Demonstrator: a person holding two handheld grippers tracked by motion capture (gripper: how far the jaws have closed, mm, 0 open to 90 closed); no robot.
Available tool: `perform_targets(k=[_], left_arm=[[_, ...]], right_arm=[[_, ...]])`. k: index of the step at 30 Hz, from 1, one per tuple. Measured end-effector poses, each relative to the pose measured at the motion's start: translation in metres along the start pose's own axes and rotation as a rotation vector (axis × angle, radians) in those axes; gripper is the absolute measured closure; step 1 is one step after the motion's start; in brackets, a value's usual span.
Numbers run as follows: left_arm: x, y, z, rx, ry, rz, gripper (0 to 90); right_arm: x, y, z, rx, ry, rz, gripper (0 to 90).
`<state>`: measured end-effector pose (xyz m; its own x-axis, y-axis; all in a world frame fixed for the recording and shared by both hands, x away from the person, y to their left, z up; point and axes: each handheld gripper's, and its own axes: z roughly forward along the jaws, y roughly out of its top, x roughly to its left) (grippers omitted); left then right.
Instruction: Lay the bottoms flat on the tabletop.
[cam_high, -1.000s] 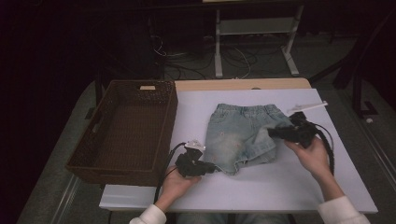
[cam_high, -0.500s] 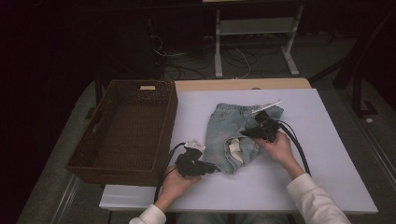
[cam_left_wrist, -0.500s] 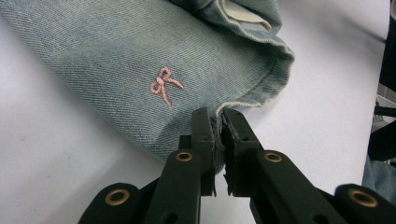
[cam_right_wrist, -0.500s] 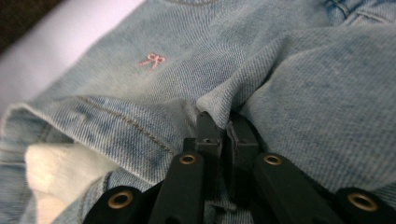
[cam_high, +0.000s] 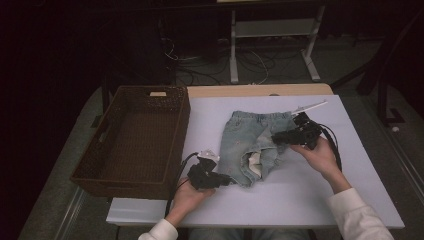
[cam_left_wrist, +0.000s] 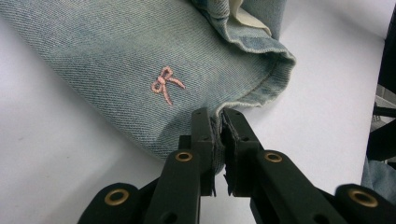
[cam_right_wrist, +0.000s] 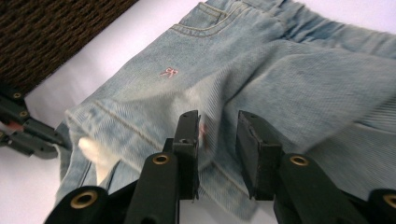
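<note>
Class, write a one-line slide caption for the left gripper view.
Left claw shut on the hem of light-blue denim shorts with a pink embroidered bow, on a white table.

Denim shorts (cam_high: 255, 145): light-blue washed cotton twill, matt, visible diagonal weave, stitched hems; pink embroidered thread bow (cam_left_wrist: 166, 85); pale cloth lining at the leg opening. Basket (cam_high: 132, 137): dark brown woven wicker, rough, matt. Desk (cam_high: 320, 200): white top, smooth, matt, w/ light wood edge at the far side. Left tongs (cam_left_wrist: 219, 128): black hard plastic, matt, w/ brass-coloured metal rivets, slightly shiny. Right tongs (cam_right_wrist: 217, 140): same black matt plastic, brass-look rivets. Sleeve (cam_high: 360, 220): white cloth, soft-looking.
</note>
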<state>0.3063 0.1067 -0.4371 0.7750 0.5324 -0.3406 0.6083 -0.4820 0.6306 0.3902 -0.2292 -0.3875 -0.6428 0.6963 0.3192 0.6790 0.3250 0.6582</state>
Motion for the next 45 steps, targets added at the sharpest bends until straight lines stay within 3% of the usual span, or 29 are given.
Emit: perform_targets(k=[4, 9, 14, 19, 23, 28, 33, 36, 41, 45], left_arm=[[0.000, 0.000, 0.000, -0.001, 0.001, 0.000, 83.2], [-0.001, 0.000, 0.000, -0.001, 0.002, 0.000, 83.2], [-0.001, 0.000, 0.000, -0.003, 0.003, 0.000, 83.1], [-0.001, 0.000, 0.000, -0.003, 0.002, 0.000, 83.1], [0.000, 0.000, 0.000, -0.002, 0.001, 0.001, 83.1], [-0.001, 0.000, 0.001, -0.001, 0.002, 0.002, 83.1], [-0.001, 0.000, 0.001, 0.000, 0.001, 0.003, 83.1], [-0.001, 0.000, 0.000, 0.000, 0.001, 0.004, 83.1], [0.000, 0.001, -0.002, -0.003, -0.004, 0.004, 83.1], [0.000, 0.001, -0.003, -0.008, -0.006, 0.001, 83.1]], right_arm=[[0.000, -0.011, -0.012, 0.006, -0.017, -0.006, 67.7], [-0.005, -0.026, -0.014, 0.006, -0.026, 0.025, 65.9], [-0.002, -0.031, -0.002, 0.012, -0.035, 0.021, 59.8], [0.008, -0.029, 0.018, 0.013, -0.119, -0.019, 49.9], [0.014, -0.030, 0.030, 0.019, -0.165, -0.046, 47.7], [0.014, -0.035, 0.038, 0.014, -0.193, -0.064, 53.8], [0.011, -0.037, 0.039, 0.017, -0.177, -0.054, 77.7], [0.007, -0.038, 0.035, 0.016, -0.155, -0.028, 82.9], [0.006, -0.040, 0.012, -0.012, -0.118, 0.021, 84.4], [0.003, -0.051, -0.018, -0.054, -0.091, 0.077, 84.3]])
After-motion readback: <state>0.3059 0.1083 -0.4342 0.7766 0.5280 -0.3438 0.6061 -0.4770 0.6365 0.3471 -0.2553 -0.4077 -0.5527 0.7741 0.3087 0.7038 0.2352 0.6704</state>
